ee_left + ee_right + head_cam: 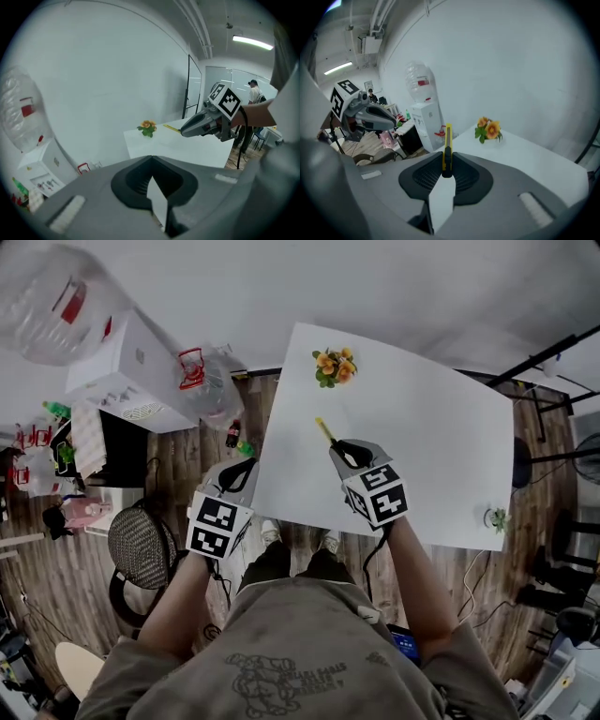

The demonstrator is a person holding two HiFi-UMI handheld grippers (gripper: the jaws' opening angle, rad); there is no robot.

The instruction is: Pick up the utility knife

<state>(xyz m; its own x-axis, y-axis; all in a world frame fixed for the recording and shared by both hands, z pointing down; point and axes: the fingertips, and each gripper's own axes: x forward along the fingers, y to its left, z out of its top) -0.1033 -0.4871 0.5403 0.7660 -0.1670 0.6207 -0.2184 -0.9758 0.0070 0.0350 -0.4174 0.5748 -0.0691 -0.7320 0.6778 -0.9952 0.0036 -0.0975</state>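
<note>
The left gripper (pixel 246 468) hangs just off the table (pixel 441 418), jaws together and empty. The right gripper (pixel 339 448) pinches the yellow knife (pixel 324 430), held clear above the table. The pickup looks done, with nothing left.

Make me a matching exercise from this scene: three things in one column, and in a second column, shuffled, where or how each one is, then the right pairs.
Column one
1. utility knife
2. left gripper
3. orange flowers

Column two
A. jaws together, nothing between them
B. standing on the white table, near its far edge
C. clamped in the right gripper, yellow body sticking out past the jaws

Pairs: 1-C, 2-A, 3-B
</note>
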